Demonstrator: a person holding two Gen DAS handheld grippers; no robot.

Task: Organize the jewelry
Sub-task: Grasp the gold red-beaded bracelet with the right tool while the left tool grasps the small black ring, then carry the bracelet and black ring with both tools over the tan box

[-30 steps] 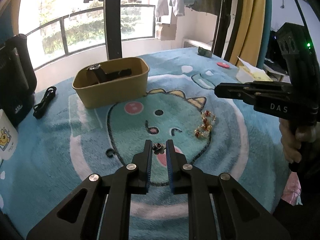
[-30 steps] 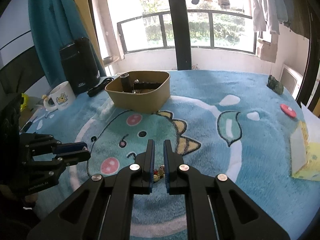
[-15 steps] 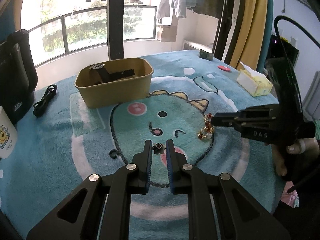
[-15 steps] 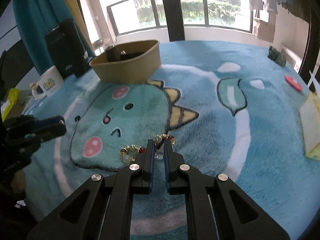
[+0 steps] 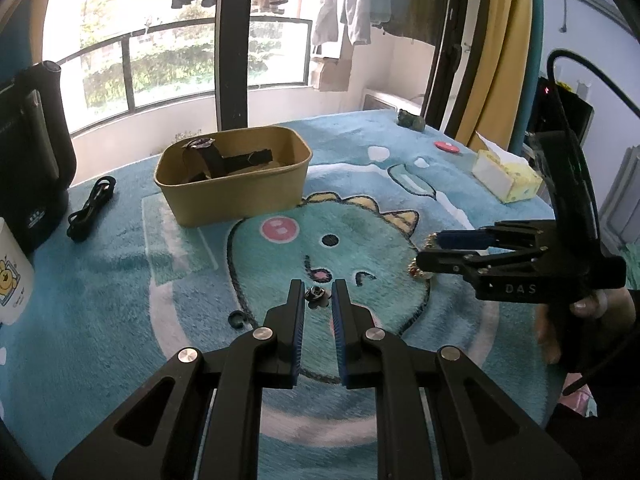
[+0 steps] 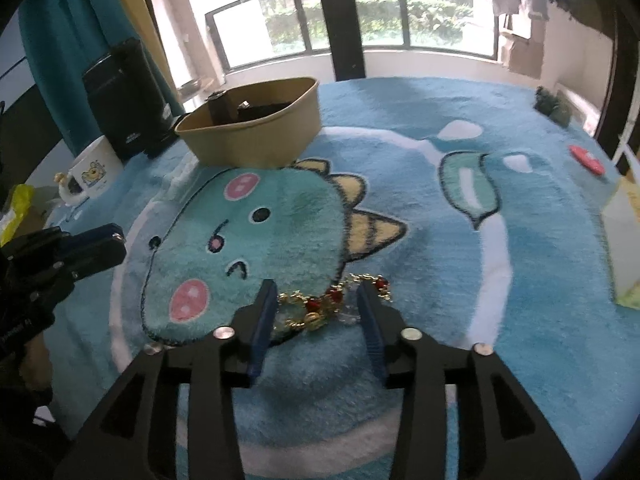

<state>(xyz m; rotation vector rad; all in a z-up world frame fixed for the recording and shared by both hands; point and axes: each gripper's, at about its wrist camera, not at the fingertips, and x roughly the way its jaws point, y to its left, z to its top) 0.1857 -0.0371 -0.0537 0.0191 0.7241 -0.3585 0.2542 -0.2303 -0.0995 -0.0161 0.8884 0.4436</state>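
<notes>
A small dark metal ring (image 5: 316, 295) sits between the tips of my left gripper (image 5: 317, 290), whose jaws stand narrowly apart around it; I cannot tell whether they touch it. A gold bracelet with red beads (image 6: 328, 304) lies on the blue dinosaur rug between the fingers of my open right gripper (image 6: 318, 294). The right gripper also shows in the left wrist view (image 5: 432, 248), low over the bracelet (image 5: 418, 270). A tan box (image 5: 234, 176) at the back holds a black watch (image 5: 212, 156).
A black kettle (image 5: 28, 152), a black cable (image 5: 90, 208) and a white mug (image 5: 10, 276) stand at the left. A yellow tissue box (image 5: 506, 178), a red disc (image 5: 446, 146) and a green object (image 5: 410, 120) lie at the right and back.
My right gripper has come down over the bracelet and opened wide around it. My left gripper has kept the ring between its tips and barely moved.
</notes>
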